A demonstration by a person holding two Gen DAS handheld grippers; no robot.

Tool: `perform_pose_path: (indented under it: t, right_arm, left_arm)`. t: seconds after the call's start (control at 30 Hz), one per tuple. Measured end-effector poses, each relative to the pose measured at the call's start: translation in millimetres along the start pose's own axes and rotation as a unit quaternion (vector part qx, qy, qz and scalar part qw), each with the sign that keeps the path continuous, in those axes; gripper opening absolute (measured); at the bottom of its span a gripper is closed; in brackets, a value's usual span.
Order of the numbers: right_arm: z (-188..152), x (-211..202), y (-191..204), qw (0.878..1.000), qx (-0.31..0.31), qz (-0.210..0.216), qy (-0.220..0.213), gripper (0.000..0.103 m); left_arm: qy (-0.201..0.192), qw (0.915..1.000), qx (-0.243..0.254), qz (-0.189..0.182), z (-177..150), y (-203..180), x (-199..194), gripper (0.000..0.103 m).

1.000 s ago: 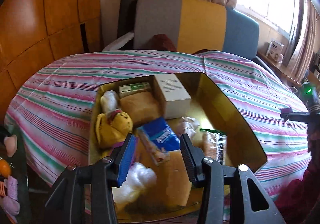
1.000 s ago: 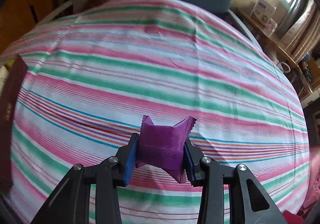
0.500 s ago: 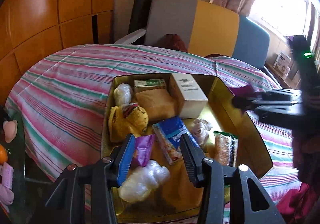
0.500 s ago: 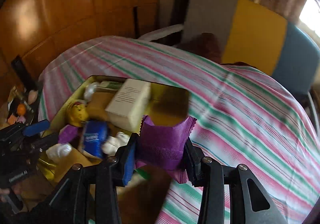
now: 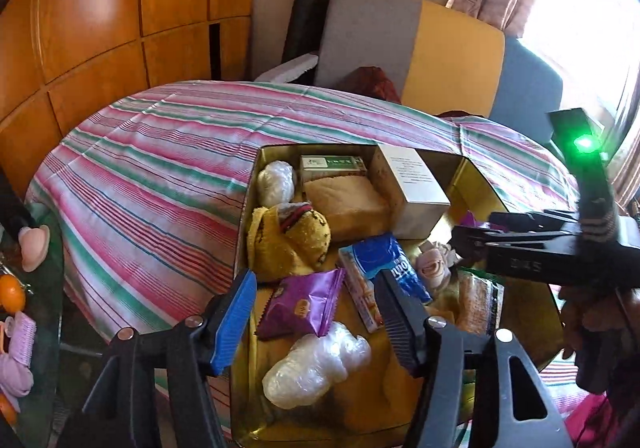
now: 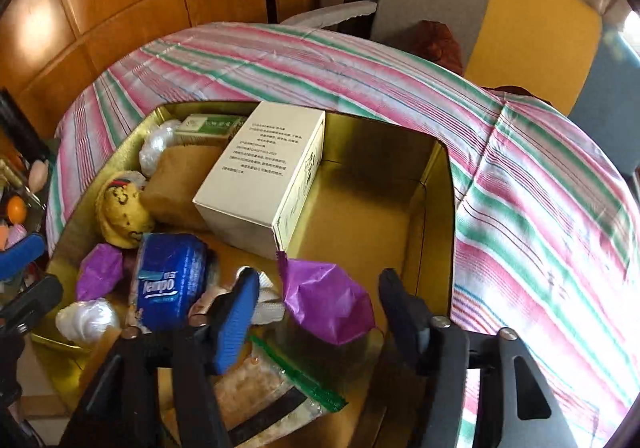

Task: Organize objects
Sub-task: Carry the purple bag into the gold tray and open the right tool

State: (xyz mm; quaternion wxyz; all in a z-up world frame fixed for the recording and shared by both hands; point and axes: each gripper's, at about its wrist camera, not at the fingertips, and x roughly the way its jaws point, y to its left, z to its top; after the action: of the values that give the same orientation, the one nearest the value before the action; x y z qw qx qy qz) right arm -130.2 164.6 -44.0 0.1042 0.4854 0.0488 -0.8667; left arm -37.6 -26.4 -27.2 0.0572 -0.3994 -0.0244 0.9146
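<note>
A gold tin box stands on the striped tablecloth and holds several items. One purple snack packet lies loose in it under my left gripper. The left jaws are opening, and neither pad touches the packet. A second purple packet sits between the pads of my right gripper. Those jaws are opening too, with gaps on both sides of the packet. From the left wrist view, the right gripper reaches in over the box's right side.
In the box are a white carton, a blue tissue pack, a yellow plush toy, a clear plastic bundle and a cracker bag. Colourful chairs stand behind the table. A side shelf with small items is at the left.
My right gripper swung from over the bare tablecloth to over the box and spread its jaws off the purple packet. The left jaws widened too, and their packet now lies loose below.
</note>
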Motion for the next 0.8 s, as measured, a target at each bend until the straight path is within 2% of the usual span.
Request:
perform_pose_path:
  t: [0.2, 0.3, 0.43, 0.5, 0.57, 0.67, 0.7, 0.8]
  right_arm:
    - [-14, -27, -4, 0.999, 0.028, 0.003, -0.032, 0.076]
    - [-22, -43, -2, 0.998, 0.042, -0.005, -0.053, 0.086]
    - [-36, -65, 1, 0.994, 0.066, -0.016, -0.085, 0.092]
    - [-44, -76, 4, 0.992, 0.075, -0.027, -0.101, 0.093]
    - [-54, -88, 9, 0.989, 0.08, -0.04, -0.119, 0.094]
    - [-67, -103, 15, 0.983, 0.091, -0.059, -0.145, 0.095]
    - [-71, -107, 17, 0.982, 0.094, -0.065, -0.153, 0.096]
    - [-82, -114, 19, 0.978, 0.103, -0.071, -0.167, 0.097]
  left_arm:
    - [-0.015, 0.9998, 0.003, 0.014, 2, -4, -10, 0.062]
    - [-0.024, 0.9991, 0.01, 0.033, 4, -9, -17, 0.062]
    - [-0.043, 0.9969, 0.024, 0.061, 4, -17, -29, 0.063]
    - [-0.049, 0.9978, 0.015, 0.042, 4, -17, -36, 0.07]
    - [-0.054, 0.9982, 0.004, 0.027, 4, -15, -42, 0.071]
    - [-0.06, 0.9971, 0.007, 0.046, 4, -18, -52, 0.076]
    - [-0.062, 0.9971, 0.005, 0.044, 3, -19, -53, 0.079]
    - [-0.06, 0.9975, 0.001, 0.038, -2, -21, -58, 0.079]
